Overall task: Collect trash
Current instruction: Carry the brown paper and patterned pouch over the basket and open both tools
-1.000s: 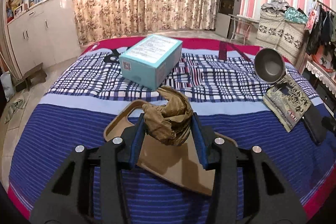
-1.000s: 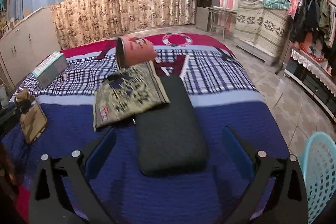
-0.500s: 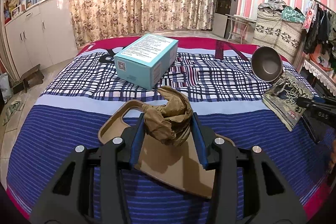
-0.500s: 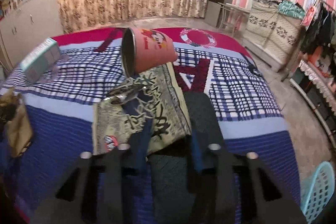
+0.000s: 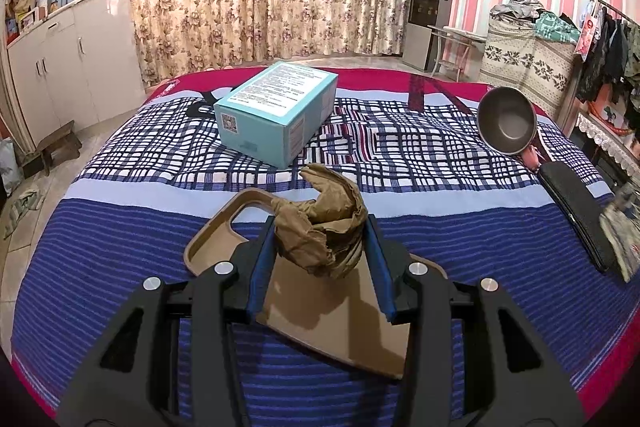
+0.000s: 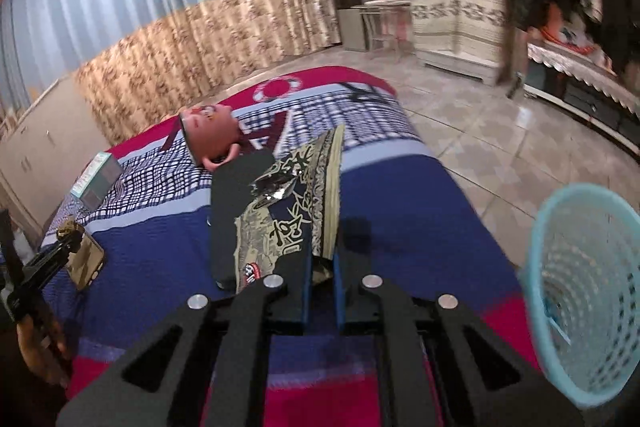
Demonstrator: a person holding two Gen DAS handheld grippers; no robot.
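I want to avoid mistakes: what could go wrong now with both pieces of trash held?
1. The right gripper pinches only a corner of the patterned wrapper; it may slip out before reaching the blue basket.
2. The basket stands off the bed's edge, so a drop could miss.
3. The crumpled brown paper in the left gripper bulges above the fingers and may work loose.

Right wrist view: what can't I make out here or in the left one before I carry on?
- Patterned wrapper: blurred, print unreadable; its gripped end hidden between the right gripper pads.
- Blue basket: cut by the right edge, contents unclear.
- Brown tray, left wrist view: partly hidden behind the crumpled paper and left gripper.
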